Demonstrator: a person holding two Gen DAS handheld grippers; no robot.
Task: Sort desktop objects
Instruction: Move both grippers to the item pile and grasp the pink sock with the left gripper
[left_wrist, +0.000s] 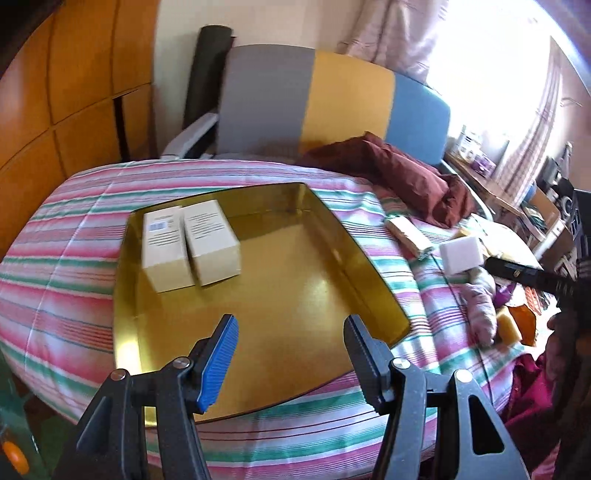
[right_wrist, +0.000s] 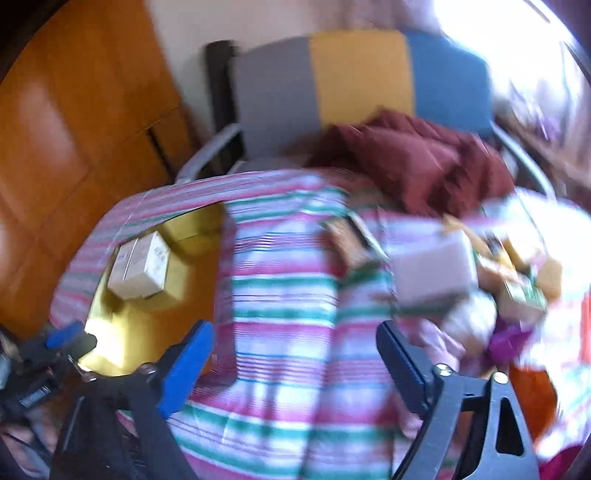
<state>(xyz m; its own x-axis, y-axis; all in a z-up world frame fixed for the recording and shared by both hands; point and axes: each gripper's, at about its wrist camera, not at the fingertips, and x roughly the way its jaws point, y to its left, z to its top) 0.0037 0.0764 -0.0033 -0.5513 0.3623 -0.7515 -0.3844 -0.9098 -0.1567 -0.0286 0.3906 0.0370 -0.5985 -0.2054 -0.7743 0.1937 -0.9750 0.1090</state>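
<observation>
Two cream boxes (left_wrist: 190, 245) lie side by side in the gold tray's (left_wrist: 295, 295) ten o'clock corner on the striped quilt (left_wrist: 74, 258). Left gripper (left_wrist: 291, 354) hangs released over the tray; right gripper (right_wrist: 291, 365), also released, hovers above the quilt, one white block (right_wrist: 434, 267) at two o'clock.

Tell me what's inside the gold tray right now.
Two cream boxes lie side by side, touching, in the far left corner of the gold tray. The rest of its floor shows bare, though the left gripper hides part of the near edge.
</observation>
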